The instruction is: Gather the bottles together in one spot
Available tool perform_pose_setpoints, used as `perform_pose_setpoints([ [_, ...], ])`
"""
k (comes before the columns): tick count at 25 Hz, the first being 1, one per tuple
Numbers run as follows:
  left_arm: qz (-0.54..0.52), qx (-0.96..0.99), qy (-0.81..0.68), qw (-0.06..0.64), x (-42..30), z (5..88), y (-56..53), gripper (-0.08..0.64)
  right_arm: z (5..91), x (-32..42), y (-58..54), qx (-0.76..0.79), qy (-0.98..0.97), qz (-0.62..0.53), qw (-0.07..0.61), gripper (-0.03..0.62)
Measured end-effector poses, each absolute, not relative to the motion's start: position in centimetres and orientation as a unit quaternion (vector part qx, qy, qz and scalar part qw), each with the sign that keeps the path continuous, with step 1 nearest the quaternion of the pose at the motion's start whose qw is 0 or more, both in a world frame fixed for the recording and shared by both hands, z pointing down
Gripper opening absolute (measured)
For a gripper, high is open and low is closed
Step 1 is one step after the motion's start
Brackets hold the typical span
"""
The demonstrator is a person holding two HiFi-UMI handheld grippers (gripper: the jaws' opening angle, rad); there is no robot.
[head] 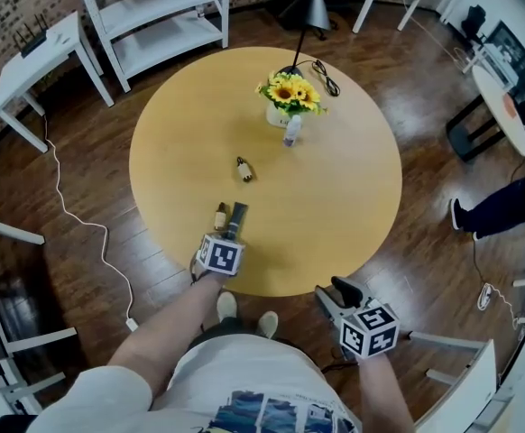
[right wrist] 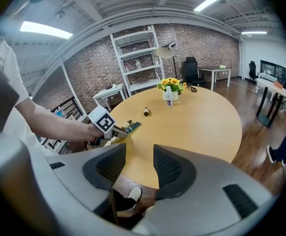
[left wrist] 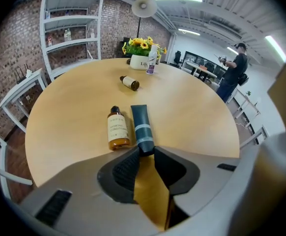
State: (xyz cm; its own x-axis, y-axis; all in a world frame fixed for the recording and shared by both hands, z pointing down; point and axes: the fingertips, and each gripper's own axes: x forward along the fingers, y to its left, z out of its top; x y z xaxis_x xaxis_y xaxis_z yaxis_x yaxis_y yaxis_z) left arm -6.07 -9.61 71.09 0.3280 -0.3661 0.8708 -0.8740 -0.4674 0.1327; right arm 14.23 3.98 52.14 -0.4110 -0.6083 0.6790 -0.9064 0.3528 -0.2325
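A dark teal tube lies on the round wooden table near its front edge, with an amber bottle flat beside it on the left. My left gripper is shut on the tube's near end. A small brown bottle lies on its side at mid-table. A white bottle with a purple label stands against the sunflower pot. My right gripper is open and holds nothing, off the table's front edge, over the floor.
A white shelf unit and a white side table stand at the back left. A floor lamp and a black cable are behind the flowers. A person's leg shows at the right. White chair frames stand at the left.
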Motion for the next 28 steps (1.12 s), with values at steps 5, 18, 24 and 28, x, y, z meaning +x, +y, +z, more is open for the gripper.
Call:
perform_pose_setpoints([
  [5,0.368,0.781,-0.398,0.310,-5.2,68.9,-9.2,0.101,52.3,12.8,2.3,0.475,-0.789,0.297,0.251,0.202],
  [18,0.196,0.904,-0.305,0.229,0.2,54.6,-5.4,0.101,49.6,8.4,-8.7,0.463,-0.796,0.385,0.058,0.199],
  [24,0.163,0.937,-0.260,0.166,0.4,51.7,-2.9,0.101,48.4,6.7,-10.3,0.434,-0.796,0.421,-0.007,0.141],
  [28,0.165,0.943,-0.245,0.155,-0.1,51.7,-2.0,0.101,47.6,5.5,-9.5,0.401,-0.806,0.434,-0.023,0.037],
])
